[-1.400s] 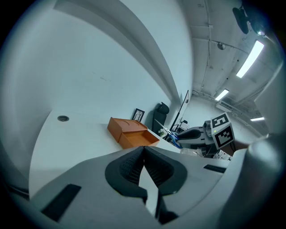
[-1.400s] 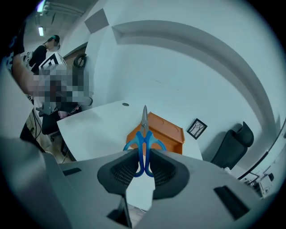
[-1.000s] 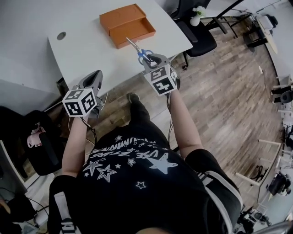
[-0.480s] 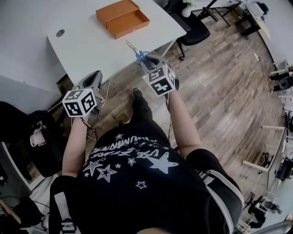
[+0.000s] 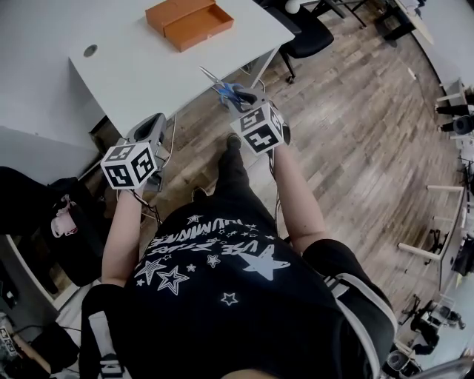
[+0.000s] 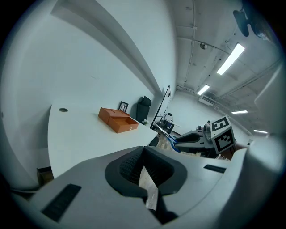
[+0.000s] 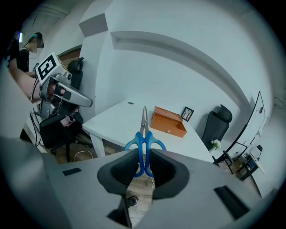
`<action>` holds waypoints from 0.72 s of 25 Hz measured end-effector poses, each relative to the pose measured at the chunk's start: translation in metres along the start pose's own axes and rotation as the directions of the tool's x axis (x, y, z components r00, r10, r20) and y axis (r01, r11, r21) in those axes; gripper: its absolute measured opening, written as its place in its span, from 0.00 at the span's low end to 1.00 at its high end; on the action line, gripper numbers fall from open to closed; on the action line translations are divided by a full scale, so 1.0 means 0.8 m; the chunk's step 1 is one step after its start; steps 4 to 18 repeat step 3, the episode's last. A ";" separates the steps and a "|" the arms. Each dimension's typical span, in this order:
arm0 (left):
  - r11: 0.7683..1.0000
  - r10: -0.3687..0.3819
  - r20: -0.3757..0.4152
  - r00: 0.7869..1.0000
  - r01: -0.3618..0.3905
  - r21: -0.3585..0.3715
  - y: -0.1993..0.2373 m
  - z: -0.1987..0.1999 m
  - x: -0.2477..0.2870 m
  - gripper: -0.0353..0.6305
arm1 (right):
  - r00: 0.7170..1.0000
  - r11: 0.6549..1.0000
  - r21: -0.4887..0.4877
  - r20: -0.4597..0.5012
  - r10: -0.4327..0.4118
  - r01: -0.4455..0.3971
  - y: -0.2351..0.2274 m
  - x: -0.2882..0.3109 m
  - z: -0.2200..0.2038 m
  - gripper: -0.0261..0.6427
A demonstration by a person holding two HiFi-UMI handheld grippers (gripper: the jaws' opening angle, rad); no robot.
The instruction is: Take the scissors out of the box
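Note:
The scissors (image 5: pixel 220 84), blue-handled with metal blades, are out of the orange box (image 5: pixel 189 22) and held in the air off the white table's near edge. My right gripper (image 5: pixel 238 95) is shut on their handles; in the right gripper view the scissors (image 7: pixel 144 144) stick straight out past the right gripper (image 7: pixel 144 155), blades pointing toward the open orange box (image 7: pixel 168 121). My left gripper (image 5: pixel 152 124) hangs over the floor to the left, its jaws shut on nothing. In the left gripper view the left gripper (image 6: pixel 144 148) faces the table, with the orange box (image 6: pixel 118 120) far off.
The white table (image 5: pixel 133 70) has a round cable hole (image 5: pixel 90 50) and a small picture frame (image 7: pixel 187 114) behind the box. A black office chair (image 5: pixel 315 33) stands right of the table. Dark bags and gear (image 5: pixel 44 222) sit at the left. Wooden floor (image 5: pixel 355 148) lies below.
Both grippers have drawn back from the table with the scissors still held in the right one. The table and box now sit farther off, toward the top of the head view.

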State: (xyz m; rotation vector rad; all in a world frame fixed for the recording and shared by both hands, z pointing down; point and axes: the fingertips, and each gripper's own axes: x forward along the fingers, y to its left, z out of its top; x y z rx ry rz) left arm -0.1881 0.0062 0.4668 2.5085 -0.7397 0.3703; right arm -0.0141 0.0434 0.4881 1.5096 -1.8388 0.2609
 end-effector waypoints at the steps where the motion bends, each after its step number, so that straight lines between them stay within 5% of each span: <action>1: 1.000 -0.002 -0.002 1.000 0.002 -0.001 0.000 -0.001 0.001 0.08 | 1.000 1.000 0.001 -0.001 0.000 0.000 0.001 0.000 -0.002 0.19; 18: 1.000 -0.004 -0.005 1.000 0.004 -0.002 0.000 -0.005 0.003 0.08 | 1.000 1.000 0.001 -0.003 0.002 -0.002 0.004 0.001 -0.006 0.19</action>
